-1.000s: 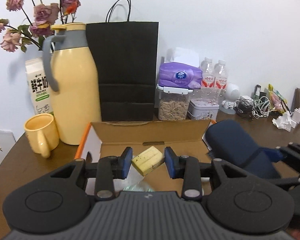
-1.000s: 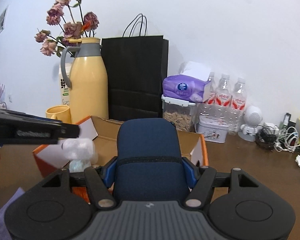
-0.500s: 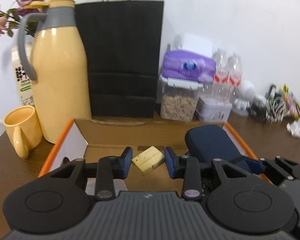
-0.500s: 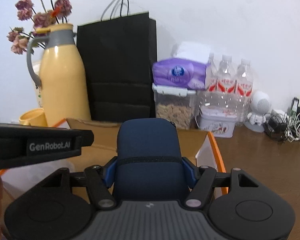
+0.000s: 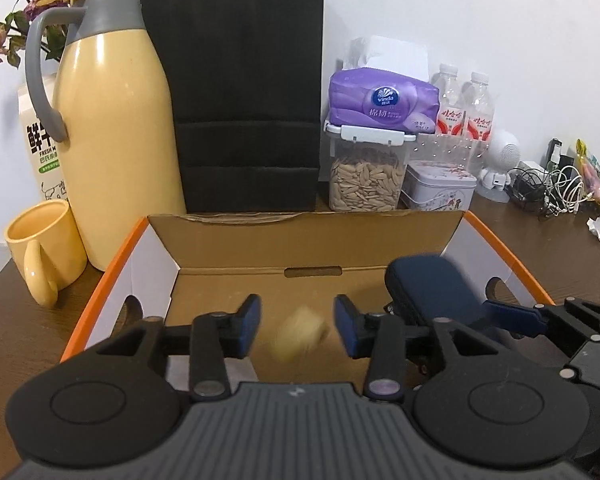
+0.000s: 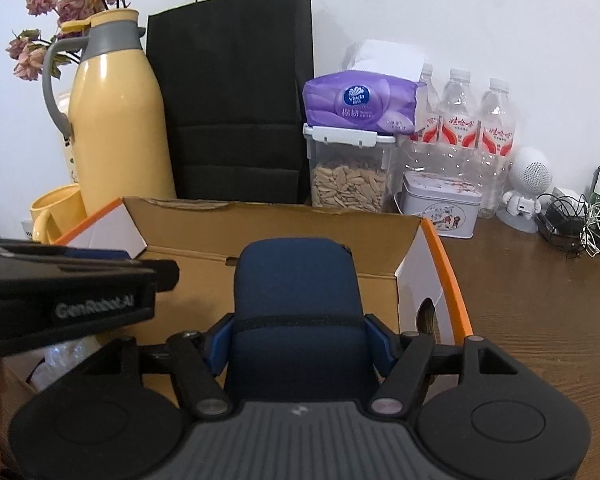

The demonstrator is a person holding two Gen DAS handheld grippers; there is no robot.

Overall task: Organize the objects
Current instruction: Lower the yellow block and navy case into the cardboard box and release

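An open cardboard box (image 5: pixel 260 244) with orange edges sits in front of me; it also shows in the right wrist view (image 6: pixel 380 256). My left gripper (image 5: pixel 296 326) is open over the box. A small yellow block (image 5: pixel 298 338), blurred, is between its fingers without touching them, falling into the box. My right gripper (image 6: pixel 298 338) is shut on a navy blue case (image 6: pixel 296 300) and holds it over the box's right side. The case also shows in the left wrist view (image 5: pixel 432 292). The left gripper's body (image 6: pixel 60 304) fills the left of the right wrist view.
Behind the box stand a yellow thermos (image 5: pixel 116 128), a yellow mug (image 5: pixel 40 248), a black paper bag (image 5: pixel 244 92), a seed jar (image 5: pixel 366 176) with purple tissues (image 5: pixel 384 102) on top, a tin (image 5: pixel 440 190) and water bottles (image 6: pixel 460 120). Cables (image 5: pixel 552 188) lie at right.
My left gripper opened and let go of the yellow block, which now drops into the box. Both grippers moved closer over the box; the right still holds the navy case.
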